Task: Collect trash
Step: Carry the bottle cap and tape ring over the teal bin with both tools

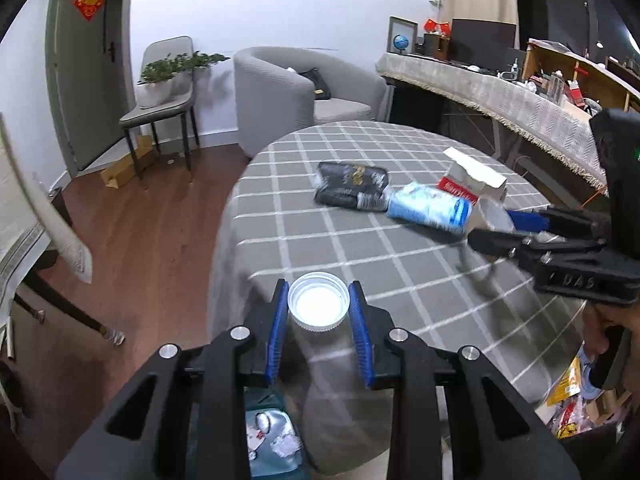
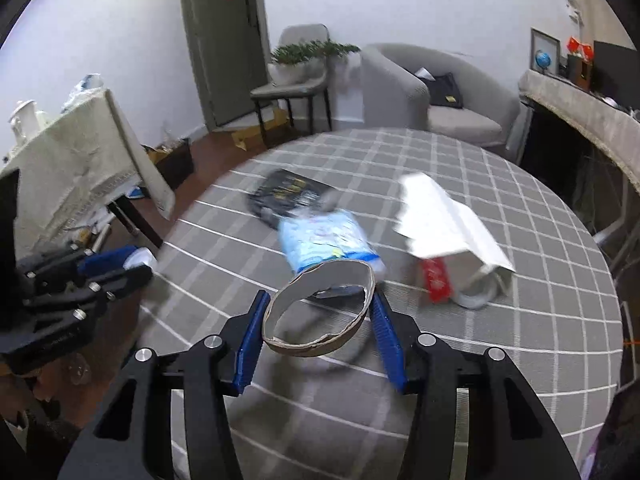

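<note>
so right now both tools are loaded: the left gripper (image 1: 319, 312) has its blue pads clamped on the neck of a clear plastic bottle with a white ribbed cap (image 1: 319, 305), body hanging down below the fingers past the near edge of the round table with the grey checked cloth (image 1: 360, 248), and the right gripper (image 2: 318, 312) is squeezing a flattened brown cardboard ring (image 2: 320, 306) between its pads, held up off the cloth. Worry one is the ring, it looks already bent oval, so it could buckle and pop out if squeezed more. Worry two is the bottle, a smooth neck could slip if it gets tilted. Ahead of the right tool still sit a crumpled blue and white plastic wrapper (image 2: 326, 240), a black pouch (image 2: 286, 196) beyond it, and a torn white and red carton (image 2: 444, 232) off to its right, and swinging low could knock those around
</note>
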`<action>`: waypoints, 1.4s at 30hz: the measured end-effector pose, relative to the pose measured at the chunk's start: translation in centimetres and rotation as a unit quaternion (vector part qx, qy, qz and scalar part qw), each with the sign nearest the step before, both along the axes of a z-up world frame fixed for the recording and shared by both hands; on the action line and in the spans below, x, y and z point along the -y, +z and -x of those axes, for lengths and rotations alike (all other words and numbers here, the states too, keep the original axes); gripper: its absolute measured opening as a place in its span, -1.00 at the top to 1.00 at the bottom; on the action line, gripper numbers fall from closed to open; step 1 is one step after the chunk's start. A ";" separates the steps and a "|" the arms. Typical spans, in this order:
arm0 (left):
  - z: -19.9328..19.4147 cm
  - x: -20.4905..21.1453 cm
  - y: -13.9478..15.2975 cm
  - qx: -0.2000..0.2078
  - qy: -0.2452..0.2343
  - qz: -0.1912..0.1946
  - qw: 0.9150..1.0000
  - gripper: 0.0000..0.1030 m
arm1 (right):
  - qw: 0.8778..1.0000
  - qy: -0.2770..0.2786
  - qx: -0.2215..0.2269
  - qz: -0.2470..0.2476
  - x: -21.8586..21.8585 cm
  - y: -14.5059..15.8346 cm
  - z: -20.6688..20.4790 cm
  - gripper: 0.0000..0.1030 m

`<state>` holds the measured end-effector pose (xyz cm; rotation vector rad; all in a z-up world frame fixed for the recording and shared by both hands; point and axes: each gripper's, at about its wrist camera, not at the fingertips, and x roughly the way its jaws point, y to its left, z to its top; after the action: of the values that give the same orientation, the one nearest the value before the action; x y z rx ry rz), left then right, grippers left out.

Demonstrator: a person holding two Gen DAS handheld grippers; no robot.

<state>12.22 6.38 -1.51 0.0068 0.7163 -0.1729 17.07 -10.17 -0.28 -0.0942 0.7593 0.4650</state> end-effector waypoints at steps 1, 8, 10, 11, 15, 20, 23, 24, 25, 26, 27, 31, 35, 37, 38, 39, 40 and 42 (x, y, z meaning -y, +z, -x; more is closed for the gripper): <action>0.4 -0.4 -0.2 -0.002 0.004 -0.003 1.000 0.37 | 1.000 0.005 0.004 -0.002 -0.7 0.3 0.3 0.00; 2.6 -3.7 -1.6 -0.018 0.018 -0.006 1.000 0.37 | 0.999 0.029 0.006 -0.018 -4.1 0.9 1.7 -0.01; 3.0 -4.7 -2.4 -0.030 0.022 -0.002 0.999 0.37 | 0.999 0.039 0.010 -0.024 -5.2 1.1 2.0 0.00; 3.2 -5.2 -2.8 -0.037 0.024 -0.002 0.999 0.37 | 0.999 0.045 0.012 -0.025 -5.9 1.2 2.1 0.00; 3.9 -7.3 -5.2 -0.070 0.036 0.001 0.997 0.37 | 0.997 0.071 0.013 -0.025 -8.9 1.2 2.8 0.00; 4.6 -9.8 -8.5 -0.116 0.053 -0.006 0.992 0.37 | 0.995 0.103 0.004 -0.016 -13.0 0.2 3.8 0.00; 4.8 -11.1 -10.2 -0.135 0.061 -0.006 0.989 0.37 | 0.993 0.118 0.001 -0.011 -15.1 -0.2 4.2 -0.01; 4.9 -11.6 -10.8 -0.142 0.064 -0.004 0.988 0.37 | 0.992 0.123 0.000 -0.008 -15.7 -0.3 4.3 -0.01; 5.0 -12.0 -11.3 -0.149 0.066 -0.002 0.987 0.37 | 0.992 0.126 -0.001 -0.007 -16.3 -0.4 4.4 -0.01; 5.0 -12.3 -11.7 -0.154 0.068 0.002 0.986 0.37 | 0.991 0.131 -0.001 -0.004 -16.9 -0.5 4.5 -0.01; 5.2 -12.8 -12.3 -0.163 0.071 0.008 0.984 0.37 | 0.991 0.133 -0.001 -0.003 -17.2 -0.6 4.5 -0.01; 5.5 -13.8 -13.7 -0.185 0.076 0.012 0.980 0.35 | 0.989 0.146 -0.009 0.004 -19.3 -1.4 4.4 -0.01; 5.7 -14.9 -14.3 -0.192 0.083 0.019 0.978 0.10 | 0.988 0.155 -0.017 0.013 -20.7 -2.3 4.5 0.00; 5.8 -15.7 -14.1 -0.189 0.088 0.022 0.978 0.04 | 0.987 0.159 -0.021 0.018 -21.3 -2.8 4.6 -0.01; 6.0 -16.0 -13.9 -0.185 0.091 0.023 0.978 -0.02 | 0.987 0.161 -0.024 0.020 -21.6 -3.1 4.6 -0.01; 6.1 -16.2 -13.7 -0.182 0.093 0.023 0.979 -0.05 | 0.986 0.162 -0.026 0.021 -21.9 -3.3 4.7 -0.01; 6.2 -16.4 -13.5 -0.178 0.096 0.023 0.979 -0.06 | 0.986 0.164 -0.029 0.023 -22.2 -3.6 4.7 0.00; 6.4 -17.0 -12.9 -0.171 0.100 0.028 0.980 -0.14 | 0.985 0.168 -0.034 0.028 -22.7 -4.1 4.7 0.00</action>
<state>5.87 23.41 -14.42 -0.1518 1.0499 0.0008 12.36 12.56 -4.38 -0.2620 0.8269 0.7710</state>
